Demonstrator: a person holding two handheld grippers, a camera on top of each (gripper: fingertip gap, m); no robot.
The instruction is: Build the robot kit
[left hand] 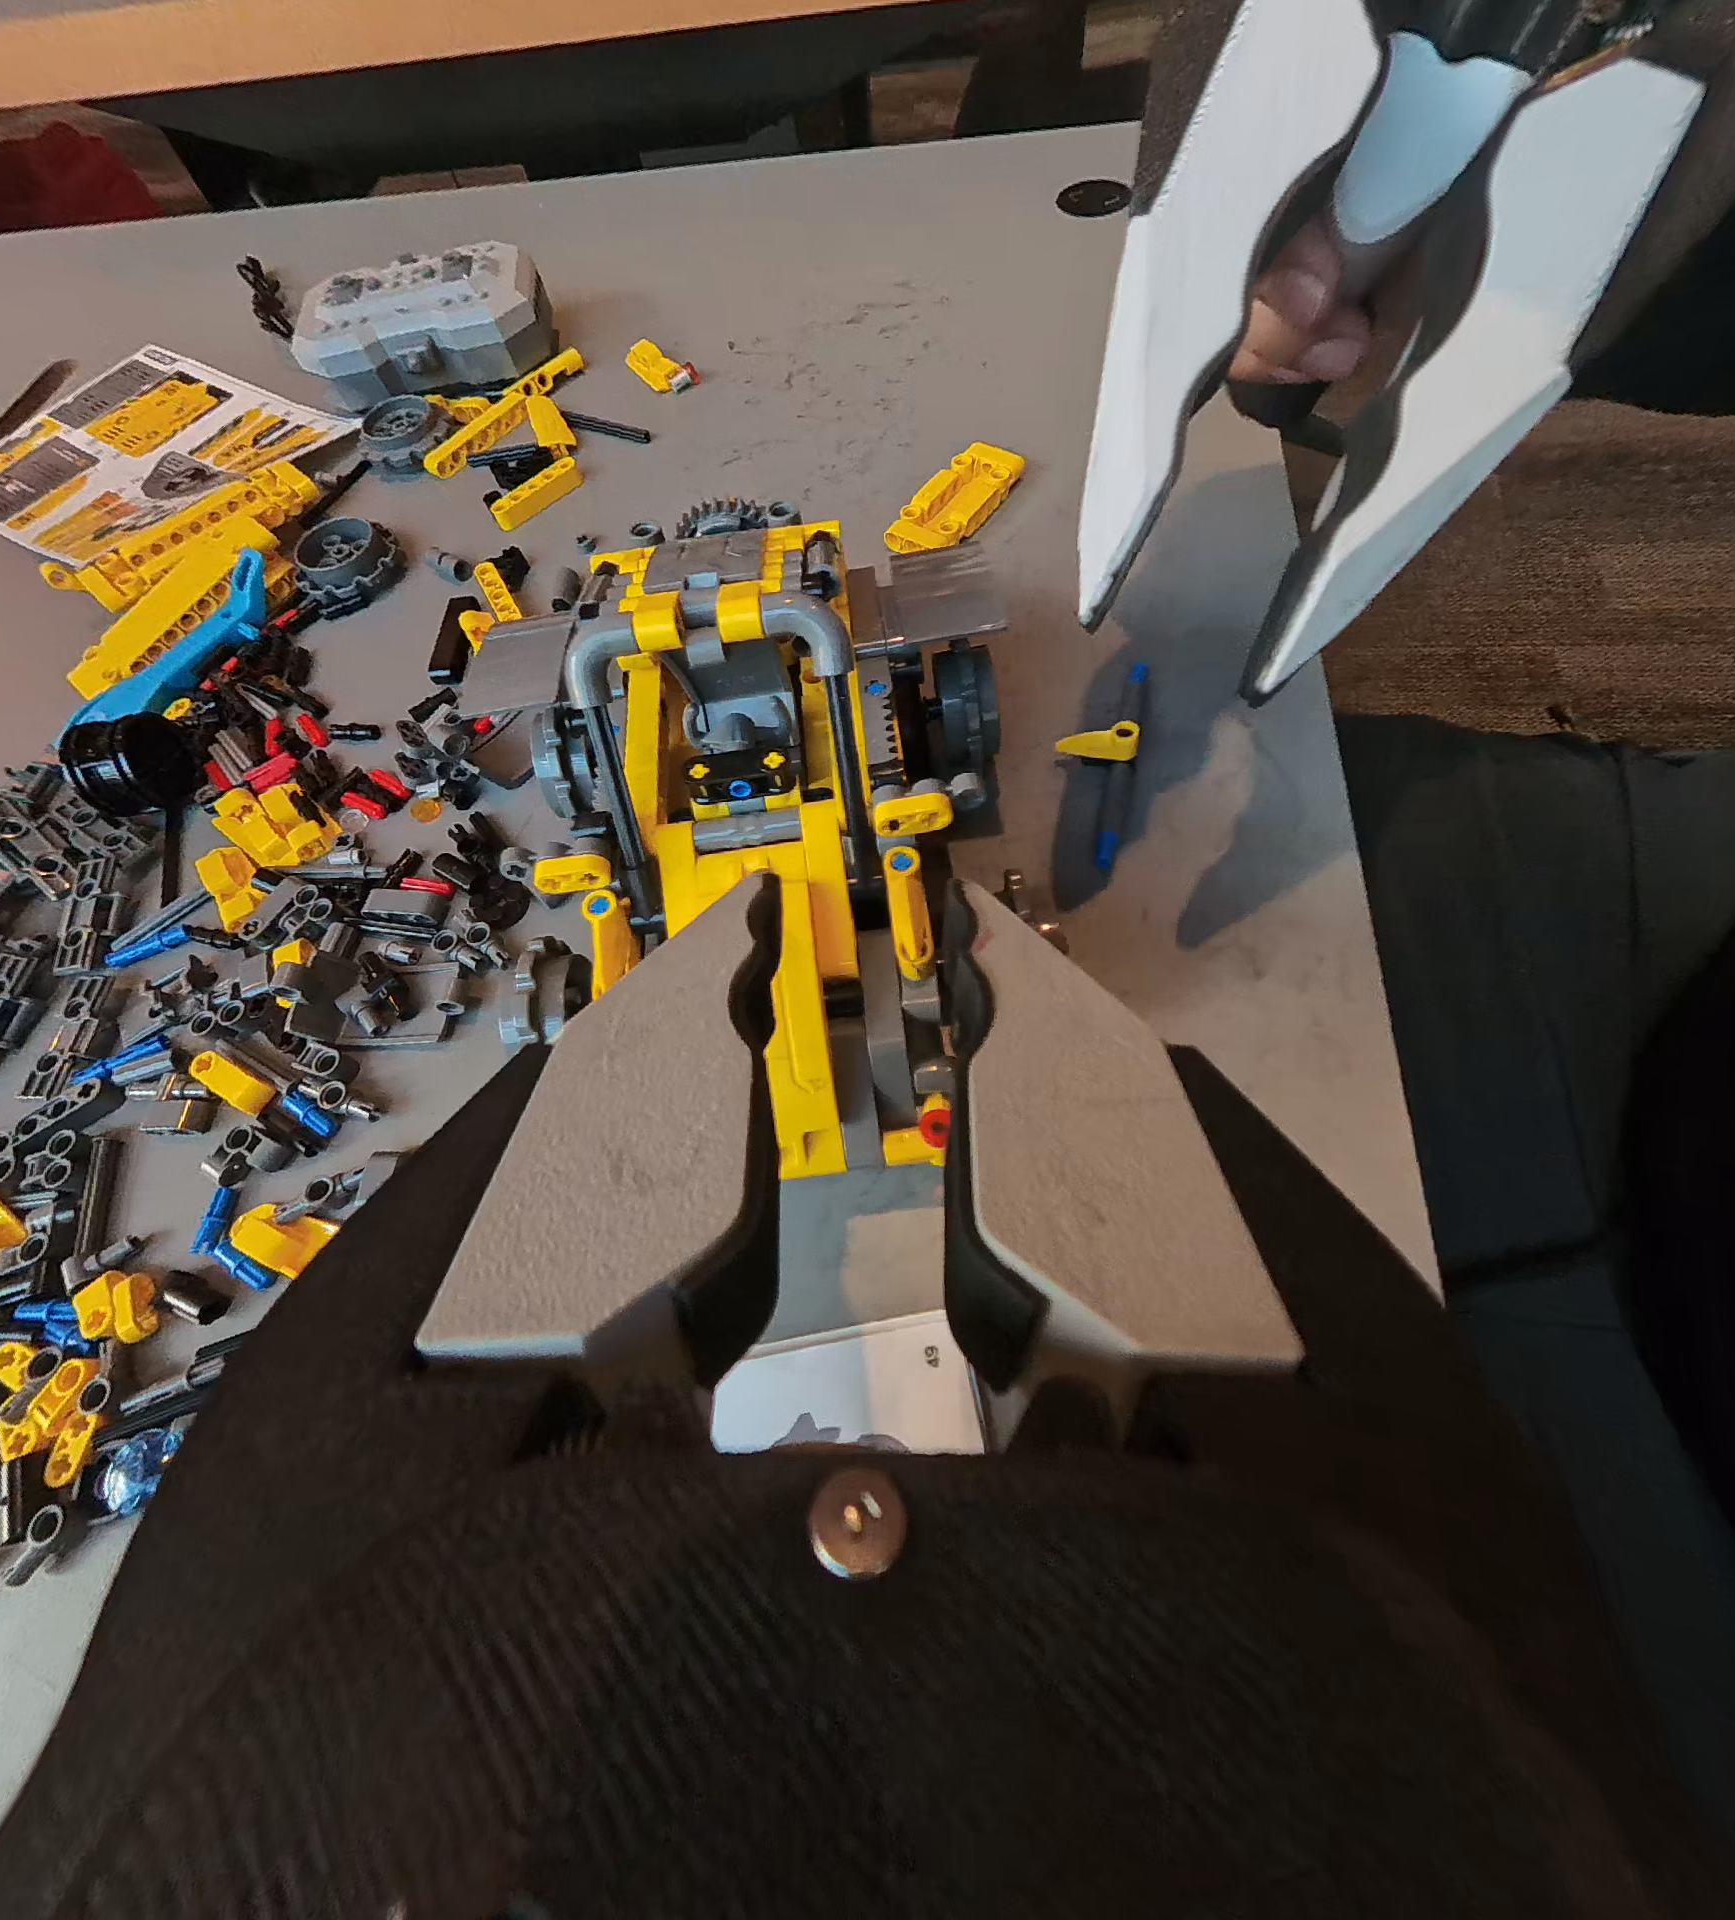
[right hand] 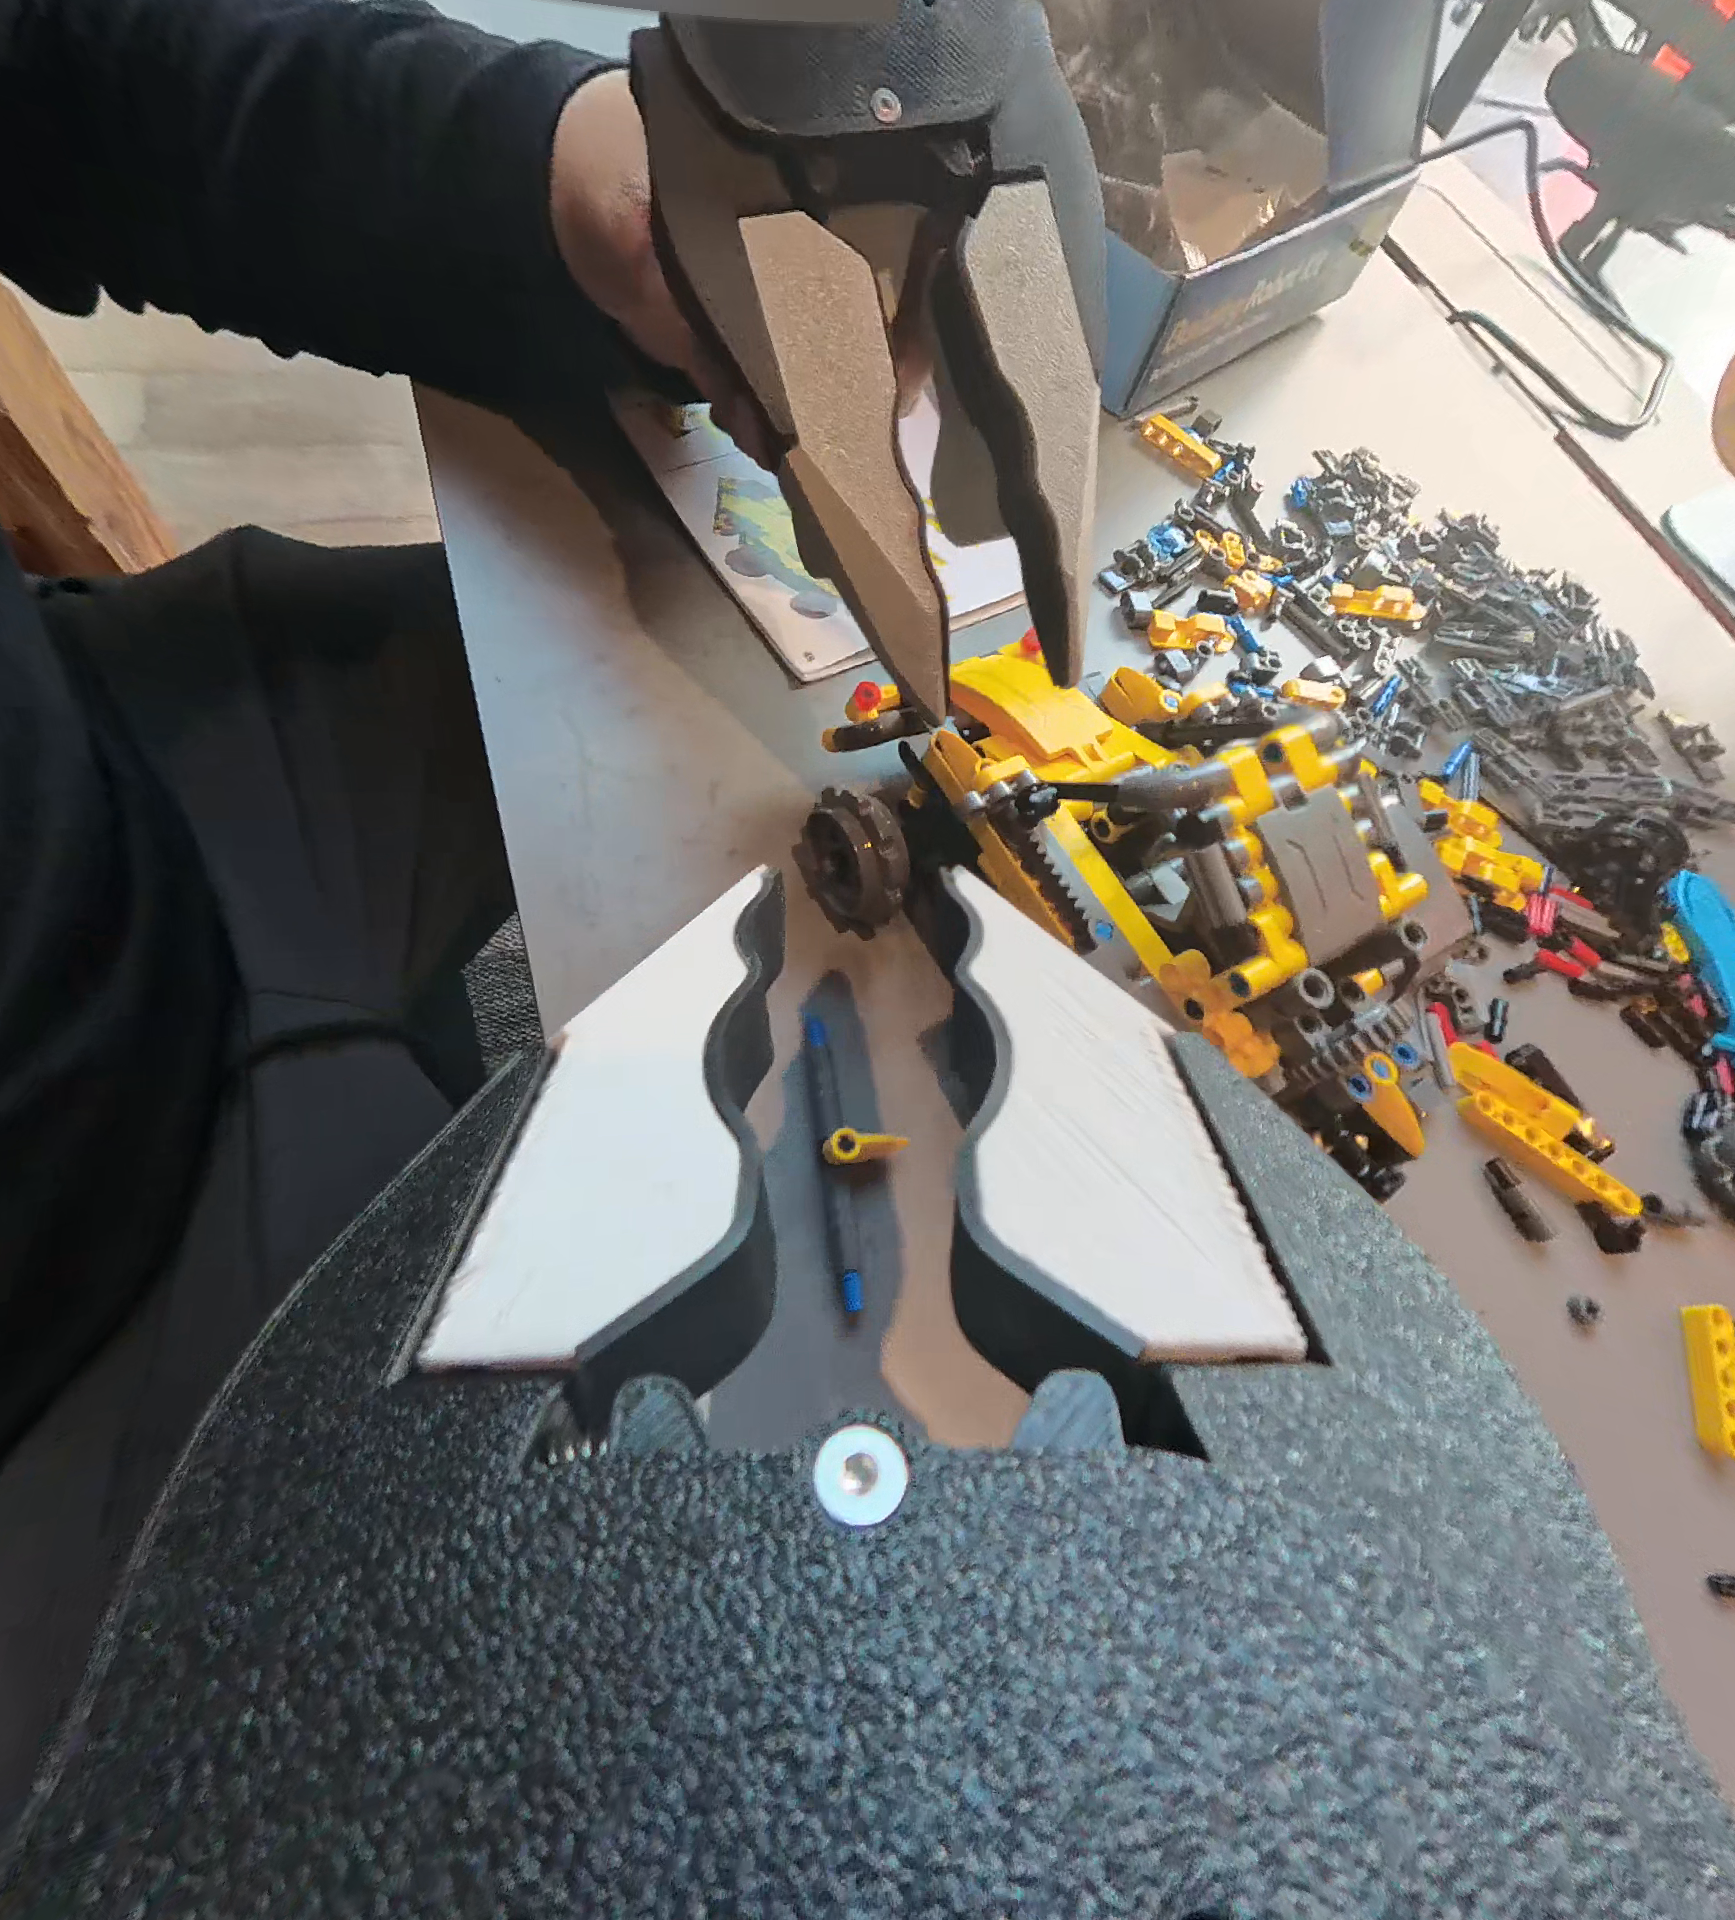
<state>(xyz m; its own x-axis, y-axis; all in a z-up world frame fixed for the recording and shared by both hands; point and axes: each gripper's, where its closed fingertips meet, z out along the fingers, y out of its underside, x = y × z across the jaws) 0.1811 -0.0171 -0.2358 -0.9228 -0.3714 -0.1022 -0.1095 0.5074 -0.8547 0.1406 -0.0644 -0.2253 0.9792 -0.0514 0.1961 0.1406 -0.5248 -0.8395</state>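
Note:
A half-built yellow and grey brick vehicle [left hand: 738, 707] stands on the grey table [left hand: 842, 312]. My left gripper [left hand: 863, 894] has grey fingers closed on the vehicle's yellow front end; the right wrist view shows this gripper [right hand: 993, 691] coming down onto the vehicle [right hand: 1206, 831]. My right gripper [right hand: 858, 883] has white fingers, is open and empty, and hovers over a black axle with blue ends and a small yellow lever [right hand: 837, 1143]. The axle [left hand: 1117, 769] lies to the right of the vehicle, below the right gripper [left hand: 1175, 660].
Several loose black, grey, yellow and blue parts [left hand: 219, 935] lie left of the vehicle, with a blue tool [left hand: 188, 644], a grey block [left hand: 416, 312] and an instruction sheet [left hand: 115, 436]. A booklet [right hand: 738, 540] and a blue box [right hand: 1258, 301] sit nearby. The table edge [left hand: 1362, 935] is close on the right. The grippers' ends are close to 7 centimetres from one another. From the right gripper's tips to the axle [left hand: 1117, 769] is close to 7 centimetres.

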